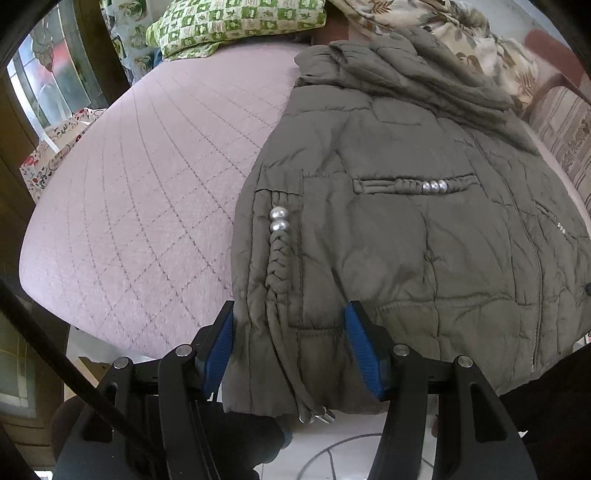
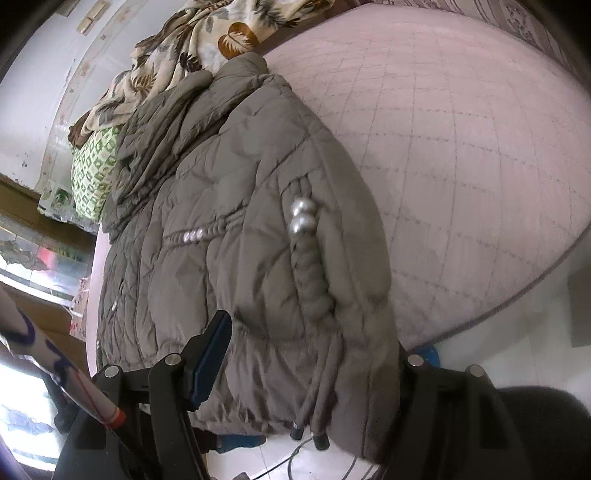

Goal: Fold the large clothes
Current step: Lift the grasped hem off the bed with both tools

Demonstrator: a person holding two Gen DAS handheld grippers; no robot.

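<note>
An olive-grey padded jacket (image 1: 399,229) with braided cords and silver beads lies spread on a pink quilted bed (image 1: 147,192), its hem hanging over the near edge. My left gripper (image 1: 291,325) is open, its blue pads (image 1: 221,347) on either side of the hem's left corner by a braided cord (image 1: 279,258). In the right wrist view the same jacket (image 2: 229,258) fills the middle. My right gripper (image 2: 310,343) is open around the hem's right corner; its left pad (image 2: 210,354) shows, the right finger is hidden under the cloth.
A green patterned pillow (image 1: 236,26) and a leaf-print blanket (image 1: 461,40) lie at the head of the bed. Bare pink mattress (image 2: 461,155) lies right of the jacket. White tiled floor (image 1: 351,443) with a cable lies below the bed edge. A window (image 1: 44,85) is at the left.
</note>
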